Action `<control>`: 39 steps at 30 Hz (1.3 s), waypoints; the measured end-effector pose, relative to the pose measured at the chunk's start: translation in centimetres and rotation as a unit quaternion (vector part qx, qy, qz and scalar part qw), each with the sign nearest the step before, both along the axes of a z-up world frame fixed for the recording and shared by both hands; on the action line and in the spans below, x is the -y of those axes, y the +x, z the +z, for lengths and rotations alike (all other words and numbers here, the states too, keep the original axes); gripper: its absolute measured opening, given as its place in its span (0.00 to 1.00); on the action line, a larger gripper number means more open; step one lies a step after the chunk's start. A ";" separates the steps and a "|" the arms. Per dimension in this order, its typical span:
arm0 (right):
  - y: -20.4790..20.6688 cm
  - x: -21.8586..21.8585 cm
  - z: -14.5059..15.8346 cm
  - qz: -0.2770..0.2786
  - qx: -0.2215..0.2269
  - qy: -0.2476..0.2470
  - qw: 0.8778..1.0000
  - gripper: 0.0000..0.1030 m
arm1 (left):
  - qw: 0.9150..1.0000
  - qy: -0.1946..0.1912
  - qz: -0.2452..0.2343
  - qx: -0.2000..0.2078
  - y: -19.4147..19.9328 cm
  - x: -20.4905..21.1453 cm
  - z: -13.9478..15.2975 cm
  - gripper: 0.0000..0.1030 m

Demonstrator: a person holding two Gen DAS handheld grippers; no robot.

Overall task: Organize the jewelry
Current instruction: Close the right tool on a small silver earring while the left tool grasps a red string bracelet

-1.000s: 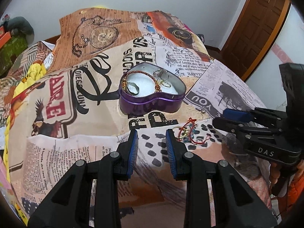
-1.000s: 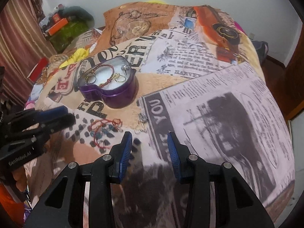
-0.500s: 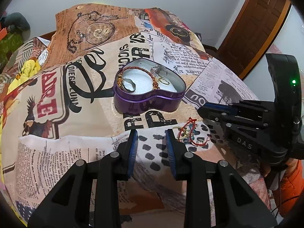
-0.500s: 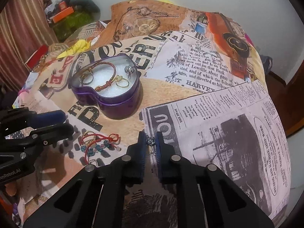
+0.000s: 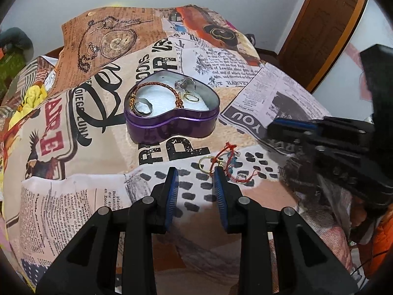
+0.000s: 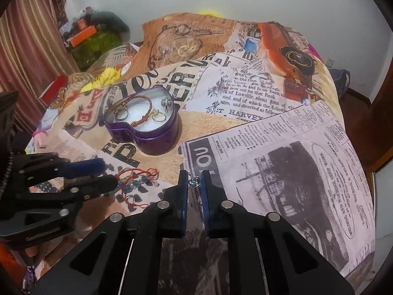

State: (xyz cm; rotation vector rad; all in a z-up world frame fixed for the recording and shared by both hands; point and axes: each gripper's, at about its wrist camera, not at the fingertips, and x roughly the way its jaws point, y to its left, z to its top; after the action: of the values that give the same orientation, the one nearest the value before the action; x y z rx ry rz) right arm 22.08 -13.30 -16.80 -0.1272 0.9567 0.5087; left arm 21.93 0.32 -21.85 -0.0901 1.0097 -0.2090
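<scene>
A purple heart-shaped tin (image 5: 172, 127) (image 6: 157, 140) sits on the printed bedspread and holds a braided bracelet (image 5: 162, 86), rings and a silver piece on white padding. My right gripper (image 6: 195, 182) is shut on a small silver heart pendant (image 6: 195, 181), lifted a little above the cloth, right of the tin. My left gripper (image 5: 196, 179) is open and empty, just short of a heap of red cord bracelets (image 5: 227, 159) (image 6: 137, 179) and a gold ring (image 5: 206, 163).
The bedspread (image 5: 73, 147) covers a bed. Clutter and a green box (image 6: 98, 46) lie at the far left by a striped curtain (image 6: 29, 36). A wooden door (image 5: 326, 24) stands at the right.
My right gripper closed on the pendant and has lifted it off the cloth. My left gripper stayed open and shifted slightly toward the bracelet heap.
</scene>
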 end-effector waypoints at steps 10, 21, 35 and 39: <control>-0.3 1.5 0.5 -0.010 0.007 0.013 1.000 0.09 | 1.000 0.015 -0.013 -0.007 0.6 1.5 0.0 0.28; -0.5 2.4 0.5 -0.012 0.008 0.020 1.000 0.09 | 1.000 0.001 0.003 0.004 1.7 1.2 1.3 0.28; -0.4 3.0 0.3 -0.012 0.003 0.028 1.000 0.09 | 0.999 0.042 -0.028 0.000 4.1 4.5 -0.3 0.24; -0.2 3.3 0.1 -0.016 -0.001 0.027 1.000 0.09 | 0.998 0.048 -0.038 0.008 4.1 4.8 -0.3 0.02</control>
State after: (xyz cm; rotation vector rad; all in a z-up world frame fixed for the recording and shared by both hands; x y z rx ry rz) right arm 21.85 -16.64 -16.74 -0.0630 0.9458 0.5053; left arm 26.04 -4.51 -22.15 0.0365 1.0056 -0.2296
